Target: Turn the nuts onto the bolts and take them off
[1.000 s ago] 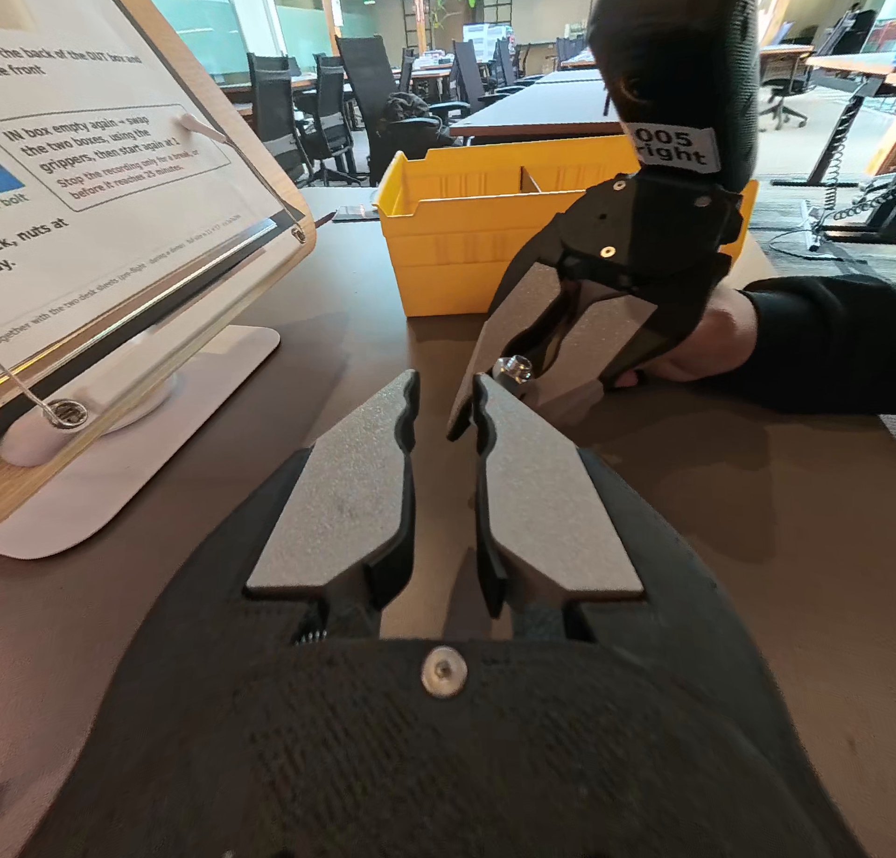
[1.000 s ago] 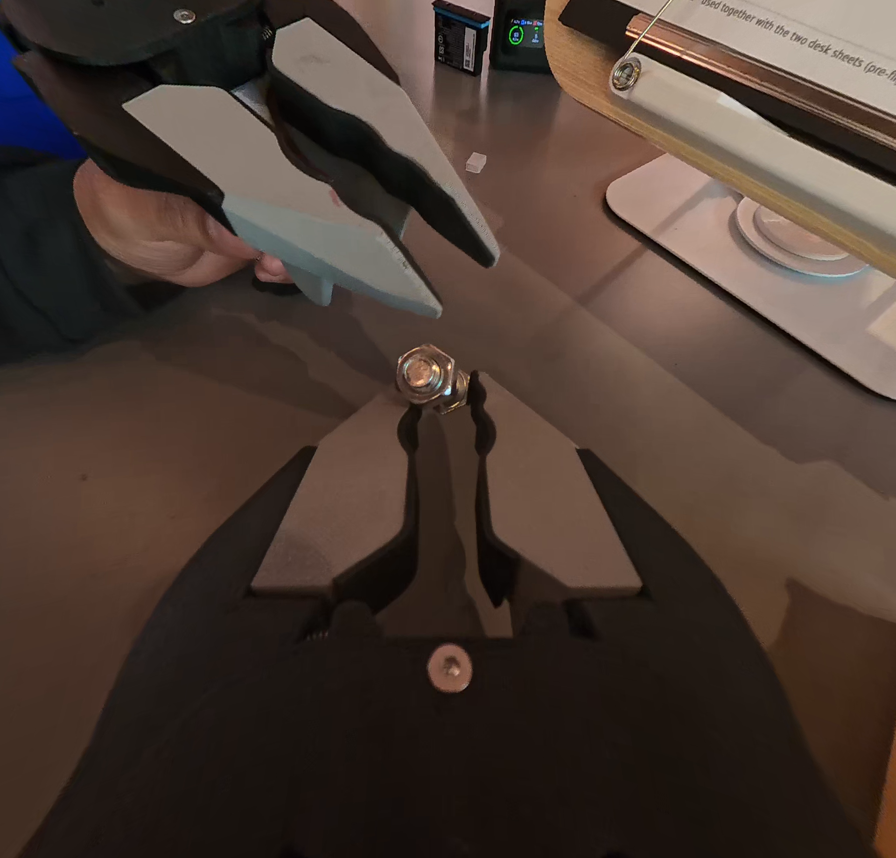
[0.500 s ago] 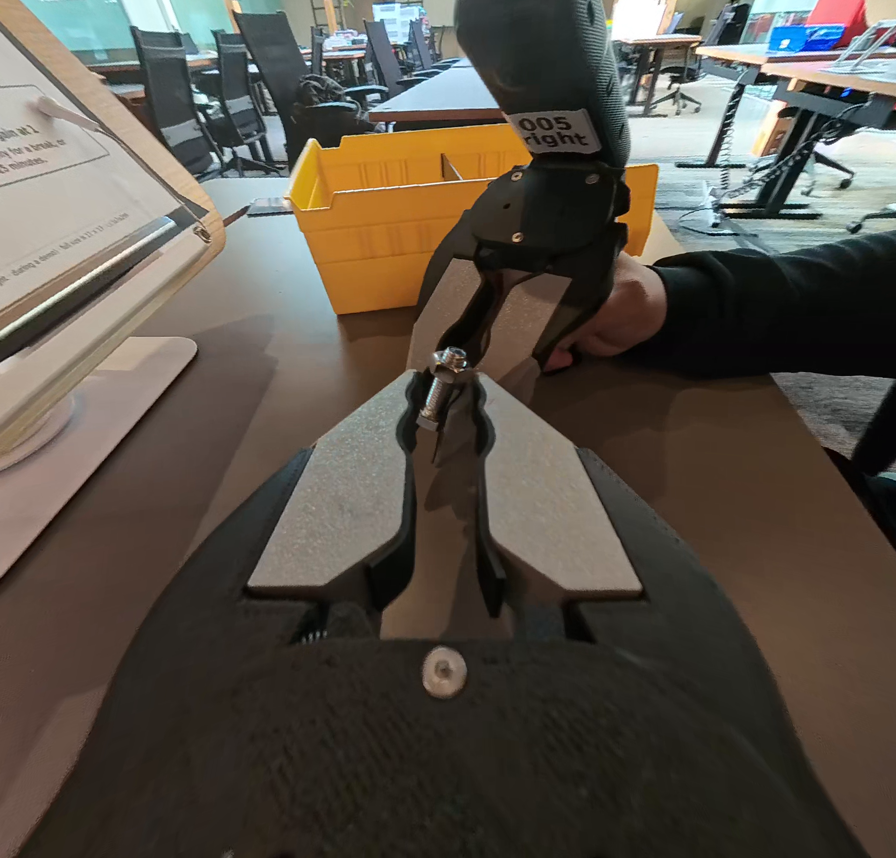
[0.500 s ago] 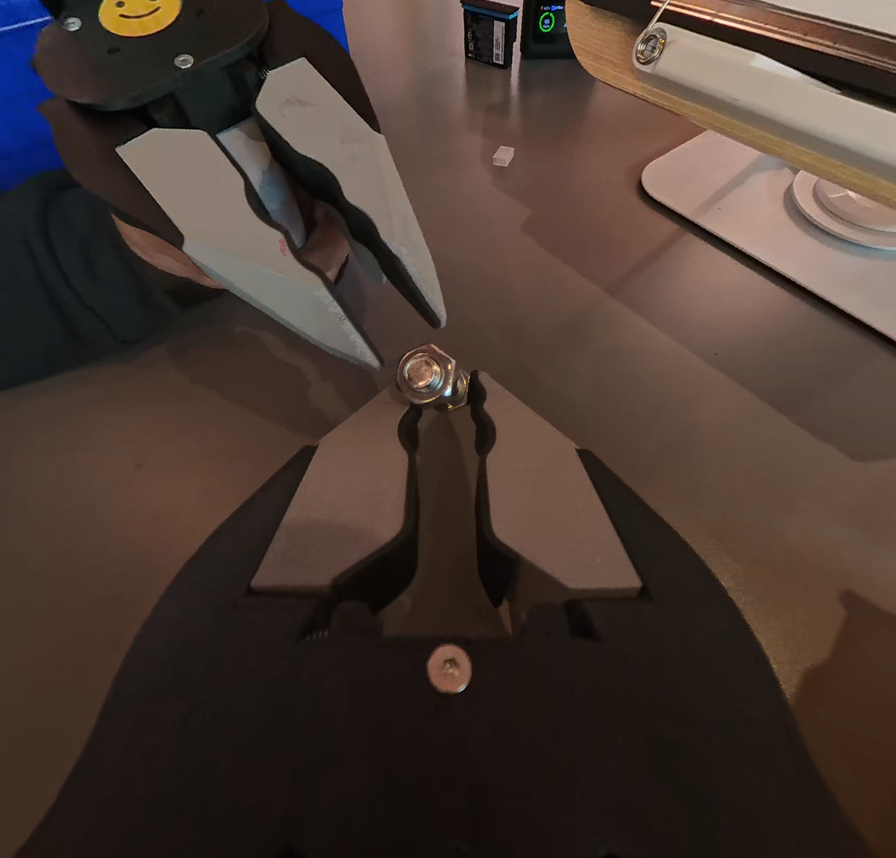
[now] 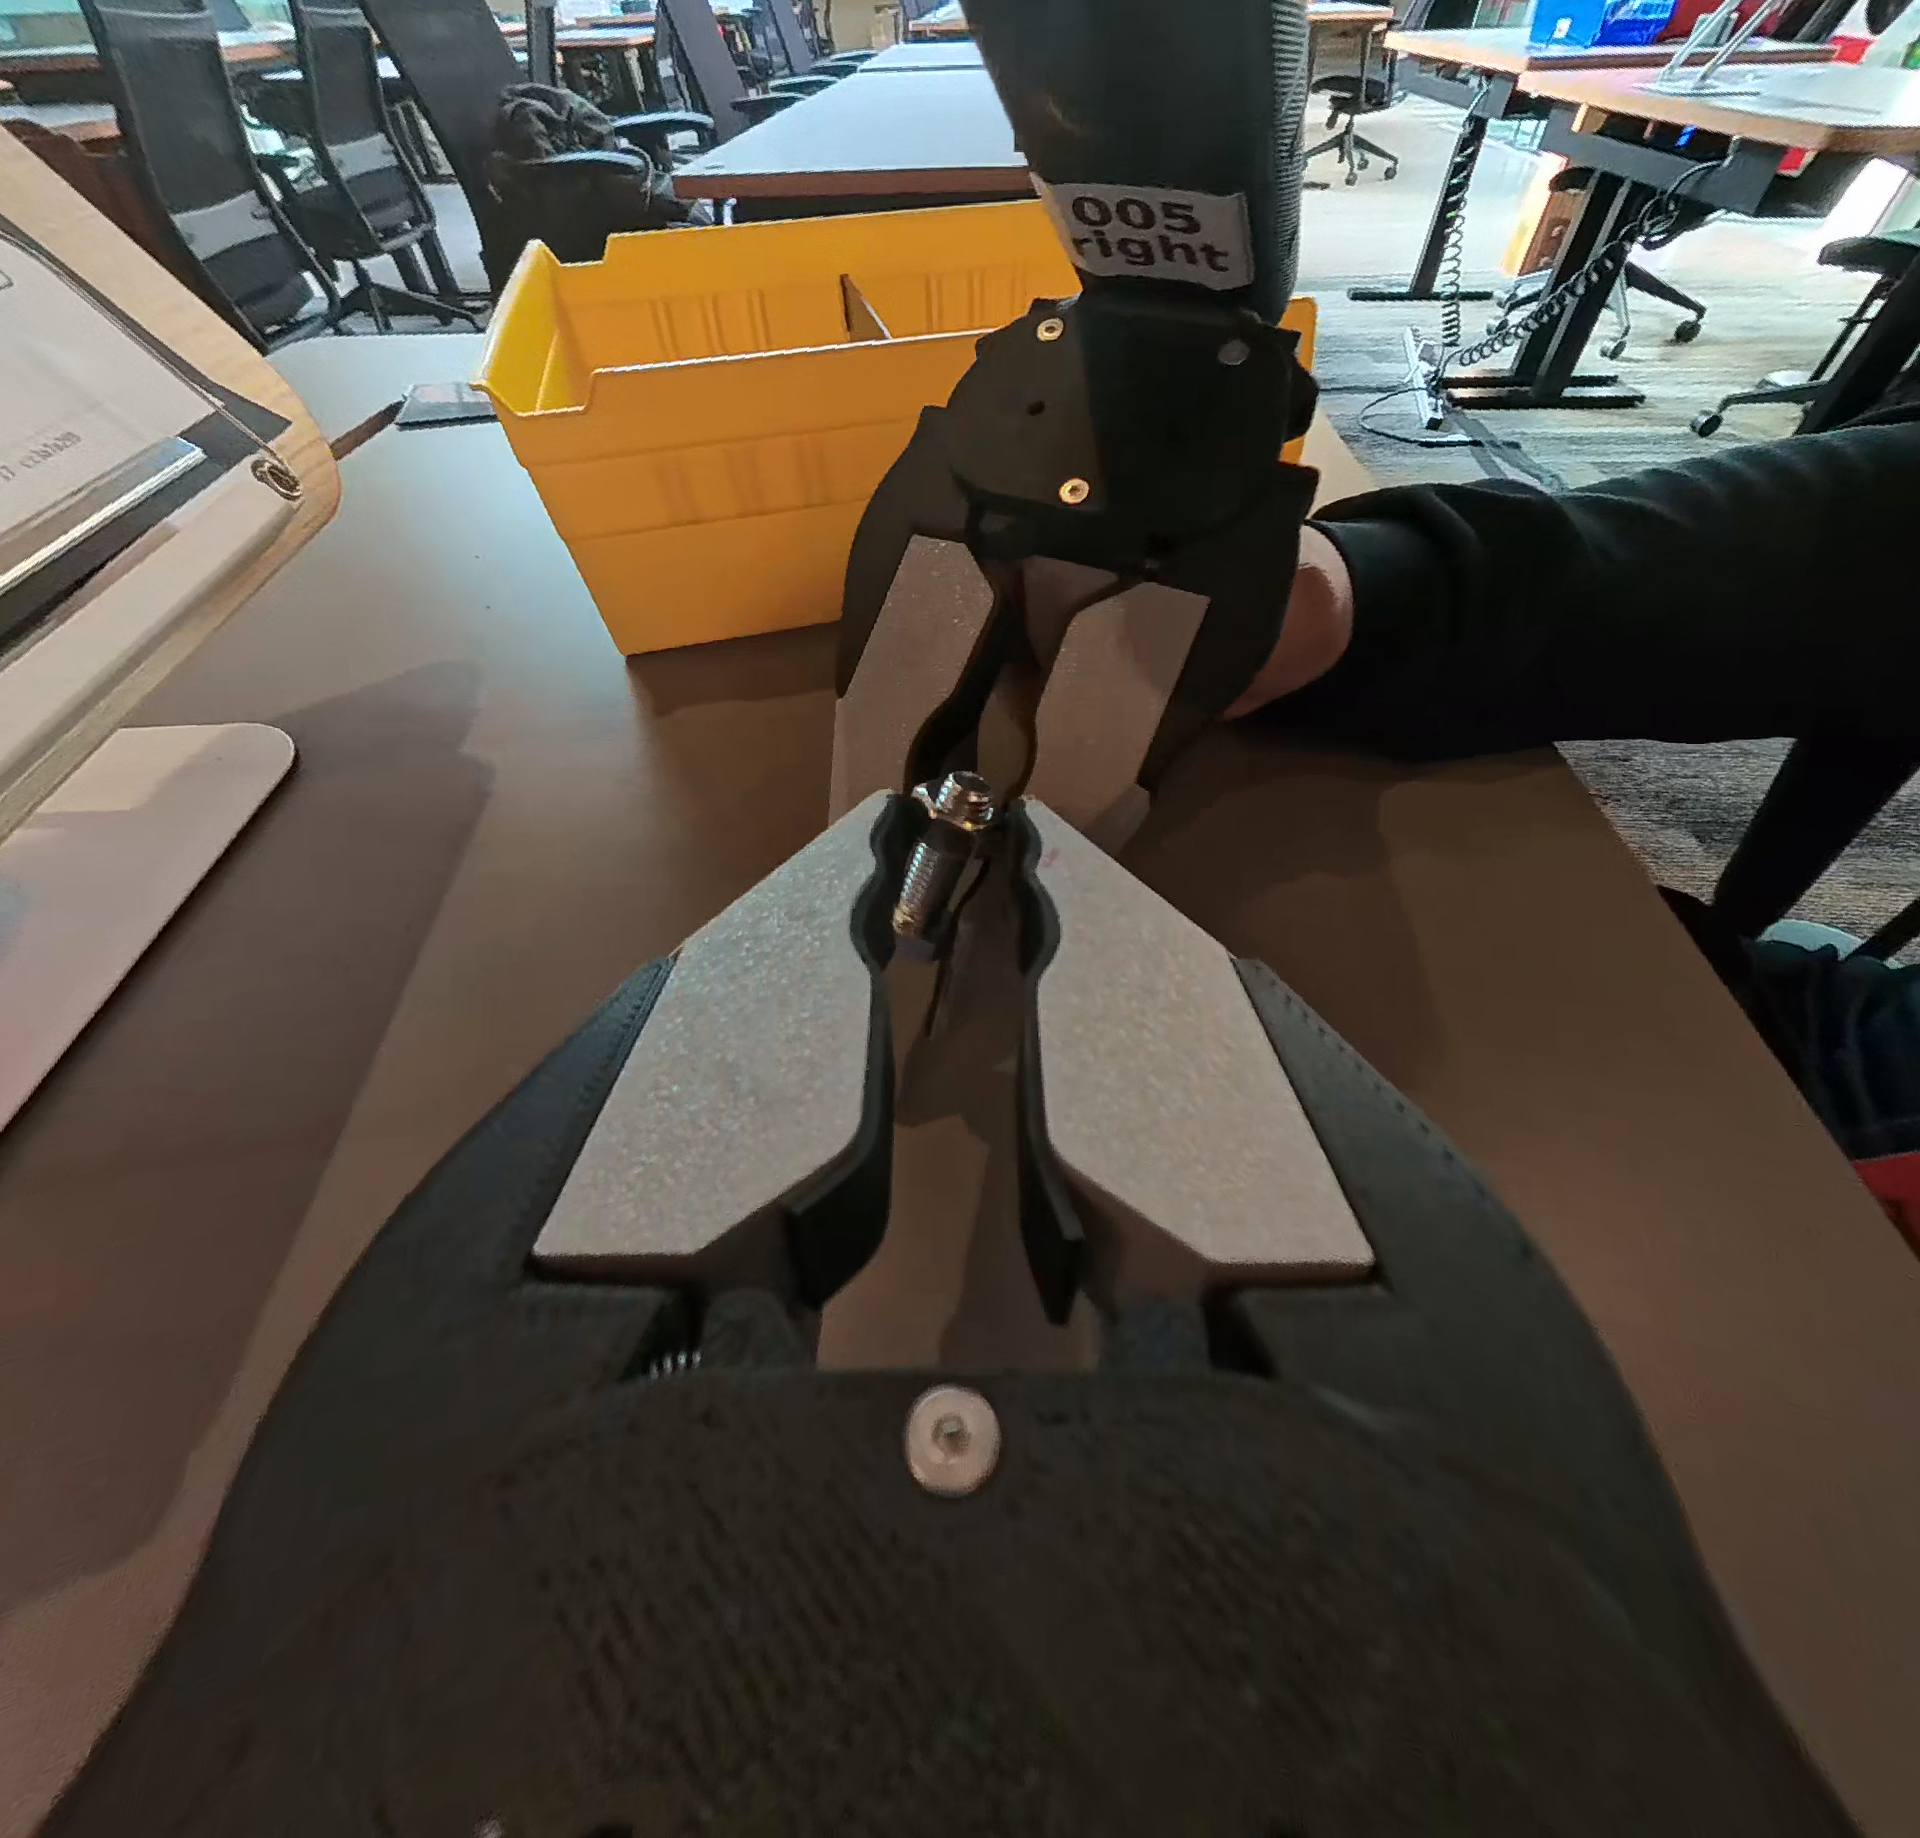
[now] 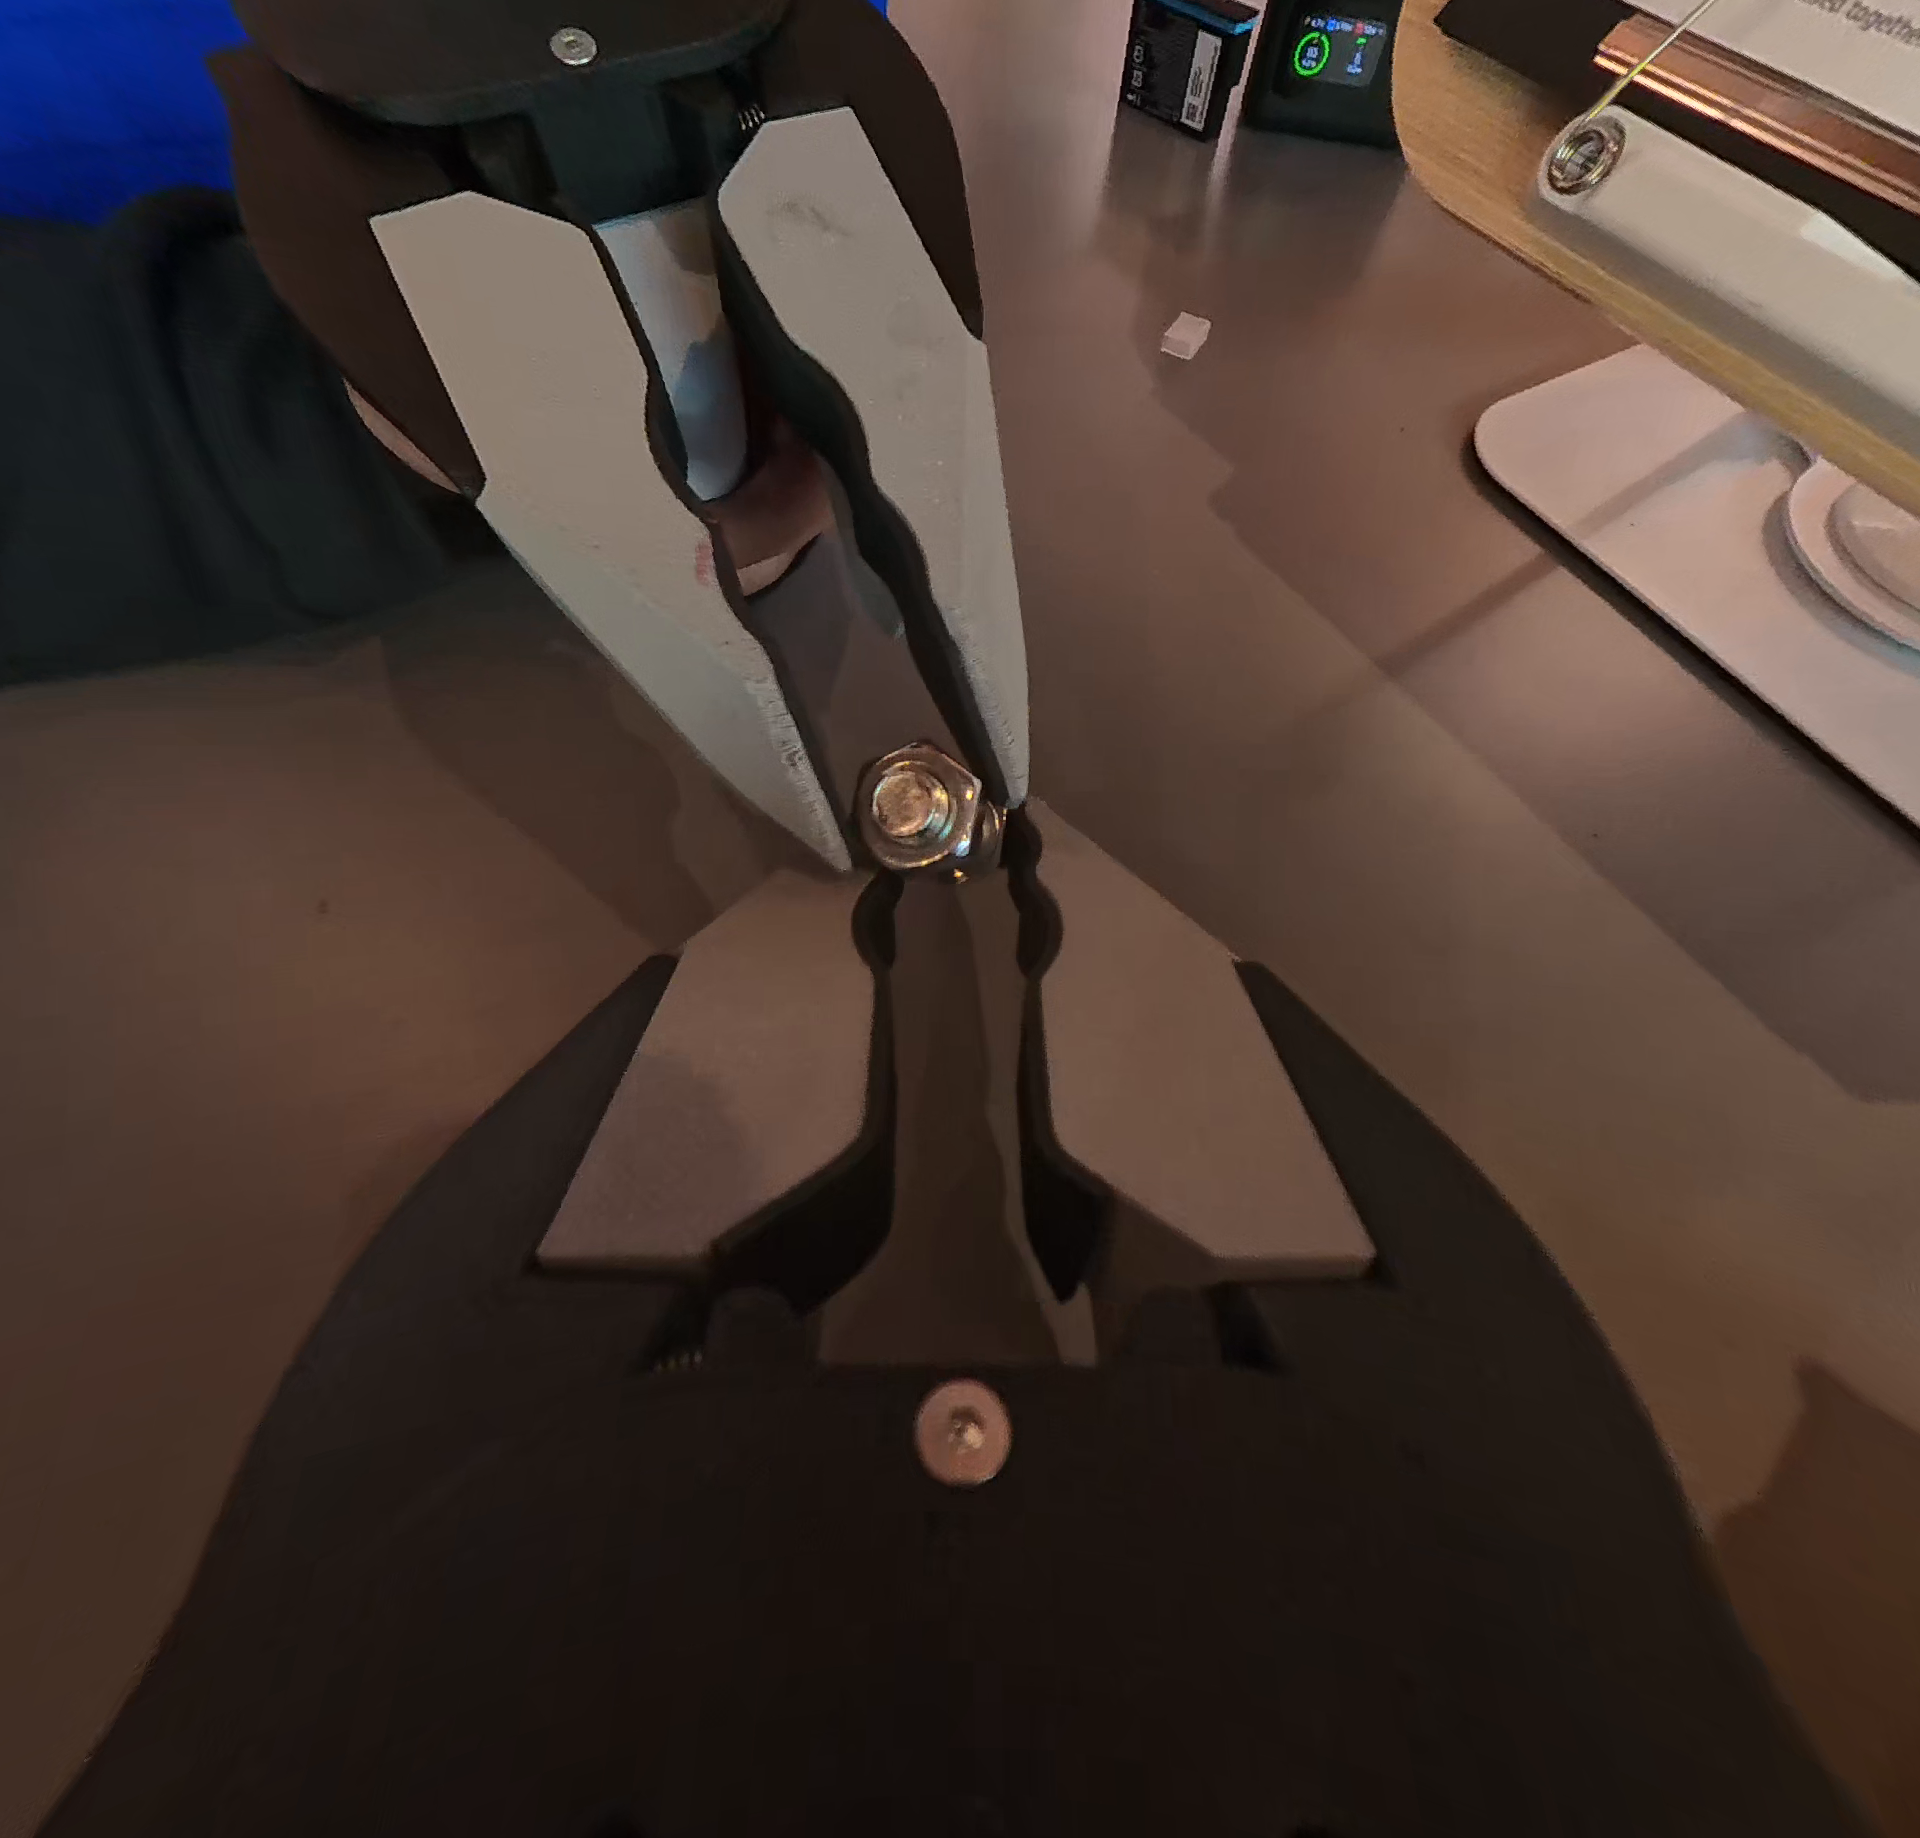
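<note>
In the left wrist view, the bolt (image 5: 928,879) is being held above the middle of the tabletop (image 5: 499,728) between the tips of both tongs. The left tongs (image 5: 956,832) are standing around its threads; whether they are pressing cannot be told. A yellow bin (image 5: 727,479) is standing at the far edge, office chairs beyond.

In the right wrist view, the right tongs (image 6: 940,879) are closed on the bolt behind its nut (image 6: 920,806). If both squeeze unevenly, the bolt may be tilted and dropped.

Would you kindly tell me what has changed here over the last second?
The left tongs moved in toward the right tongs and now straddle the nut on the bolt. The right tongs stayed shut on the bolt; the yellow bin is unmoved.
</note>
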`<state>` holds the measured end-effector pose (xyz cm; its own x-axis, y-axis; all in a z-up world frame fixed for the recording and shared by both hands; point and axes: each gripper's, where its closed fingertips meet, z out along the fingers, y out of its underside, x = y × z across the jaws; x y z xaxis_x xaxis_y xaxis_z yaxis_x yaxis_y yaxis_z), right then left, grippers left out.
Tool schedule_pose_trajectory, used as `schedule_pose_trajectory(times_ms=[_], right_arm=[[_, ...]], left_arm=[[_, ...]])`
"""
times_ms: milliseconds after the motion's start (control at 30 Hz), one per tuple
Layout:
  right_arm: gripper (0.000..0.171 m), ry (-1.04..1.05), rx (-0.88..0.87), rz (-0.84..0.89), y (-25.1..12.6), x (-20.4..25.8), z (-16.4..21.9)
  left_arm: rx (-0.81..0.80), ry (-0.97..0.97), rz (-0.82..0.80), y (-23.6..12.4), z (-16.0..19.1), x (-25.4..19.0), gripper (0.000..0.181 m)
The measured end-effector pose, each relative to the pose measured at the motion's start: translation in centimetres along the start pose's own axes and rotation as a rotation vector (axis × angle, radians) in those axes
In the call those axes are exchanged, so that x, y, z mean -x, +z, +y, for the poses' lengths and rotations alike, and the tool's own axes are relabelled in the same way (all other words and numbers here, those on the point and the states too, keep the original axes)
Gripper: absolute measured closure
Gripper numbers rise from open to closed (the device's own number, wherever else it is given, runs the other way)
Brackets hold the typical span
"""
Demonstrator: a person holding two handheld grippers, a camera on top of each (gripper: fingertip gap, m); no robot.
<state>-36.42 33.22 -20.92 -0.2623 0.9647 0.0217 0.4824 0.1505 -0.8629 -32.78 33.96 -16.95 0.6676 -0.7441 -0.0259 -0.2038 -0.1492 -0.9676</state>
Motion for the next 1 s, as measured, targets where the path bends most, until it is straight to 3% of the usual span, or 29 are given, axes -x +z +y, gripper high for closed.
schedule_pose_trajectory(times_ms=[233,400,633,1000], right_arm=[[0.151,0.027,-0.047,0.044,-0.5,-1.0,-0.5],[0.149,0.023,-0.096,0.036,-1.0,-0.9,-1.4],[0.155,0.003,-0.097,0.023,-0.9,-0.2,-1.7],[0.156,0.158,-0.136,-0.033,-1.6,-0.9,-2.1]], left_arm=[[-0.031,-0.144,-0.044,-0.8,-0.2,1.8,0.165],[-0.08,-0.245,0.044,-0.8,-0.7,1.2,0.165],[-0.115,-0.283,0.065,-0.7,-1.2,1.0,0.165],[-0.186,-0.34,0.076,-1.0,-2.0,1.3,0.159]])
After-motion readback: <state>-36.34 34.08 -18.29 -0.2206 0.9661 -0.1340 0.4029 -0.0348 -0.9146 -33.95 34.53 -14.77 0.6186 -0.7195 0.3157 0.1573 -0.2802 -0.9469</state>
